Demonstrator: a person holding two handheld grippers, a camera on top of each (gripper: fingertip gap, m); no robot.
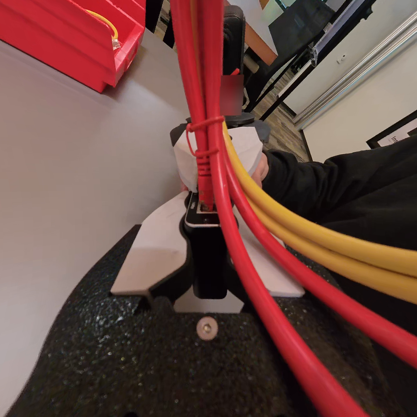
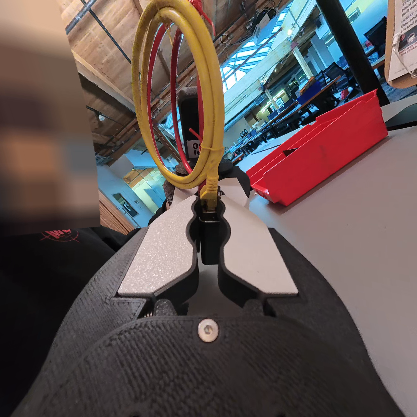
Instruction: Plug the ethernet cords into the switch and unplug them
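Observation:
A small black switch (image 1: 207,252) is clamped between my left gripper's (image 1: 208,207) white fingers (image 1: 158,259). A red plug (image 1: 204,194) sits in a port on its far face, and the coiled red cord (image 1: 228,237), tied with a red twist tie, rises above it. A coiled yellow cord (image 1: 316,243) sweeps off to the right. In the right wrist view my right gripper (image 2: 208,200) is shut on the switch (image 2: 208,243) from the opposite side. A yellow plug (image 2: 209,196) sits in it under the yellow coil (image 2: 180,90). Each gripper shows just beyond the other (image 1: 246,146) (image 2: 234,187).
A red bin (image 1: 67,45) (image 2: 316,158) stands on the grey table (image 1: 67,180) (image 2: 338,248) and holds another yellow cord end (image 1: 115,42). A person's black sleeve (image 1: 338,191) is at the right. A clipboard (image 2: 401,45) hangs at the upper right.

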